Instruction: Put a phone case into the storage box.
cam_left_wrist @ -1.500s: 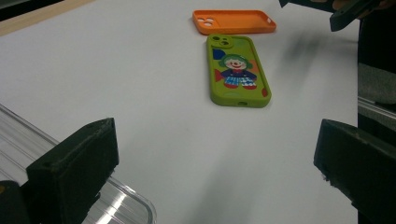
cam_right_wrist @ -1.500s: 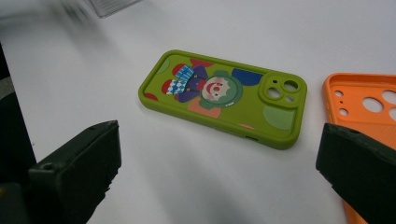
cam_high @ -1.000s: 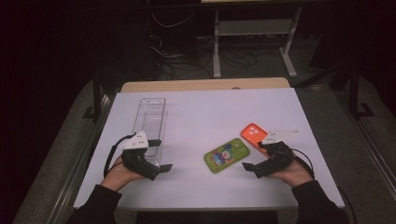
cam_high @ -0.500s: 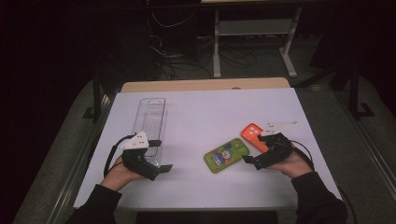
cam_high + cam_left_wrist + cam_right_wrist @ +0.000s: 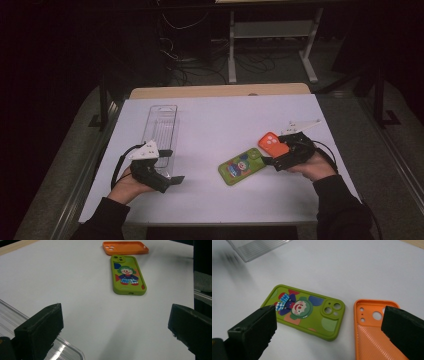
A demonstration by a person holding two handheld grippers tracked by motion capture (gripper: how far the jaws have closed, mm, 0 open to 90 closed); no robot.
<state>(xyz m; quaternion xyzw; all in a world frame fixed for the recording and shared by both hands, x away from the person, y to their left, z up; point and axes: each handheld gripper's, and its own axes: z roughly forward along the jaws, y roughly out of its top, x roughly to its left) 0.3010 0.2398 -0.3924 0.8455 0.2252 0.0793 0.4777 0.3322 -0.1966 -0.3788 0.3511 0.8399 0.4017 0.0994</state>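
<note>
Right gripper [image 5: 270, 161], held in the person's right hand [image 5: 312, 166] near the right edge of the white surface [image 5: 225, 120], has its two black jaws spread wide apart and clamps nothing; in the right gripper view the jaws straddle both phone cases from above, one jaw at the plain end of the green phone case [image 5: 304, 311] and the other over the orange phone case [image 5: 375, 332]. That green case lies flat with its clown picture and camera cutouts facing up, and the orange case lies just beside it, open side up, showing its textured inner face and lens holes. From the high view the green case [image 5: 241, 166] sits just ahead of the jaw tips, with the orange one [image 5: 273, 144] close by its far right corner. Left gripper [image 5: 172, 180], in the left hand [image 5: 131, 184] at the near left of the surface, also has its jaws well apart and empty. A clear plastic tray [image 5: 161, 134] lies lengthwise just beyond it, its rim showing beside one jaw in the left gripper view [image 5: 62, 350].
</note>
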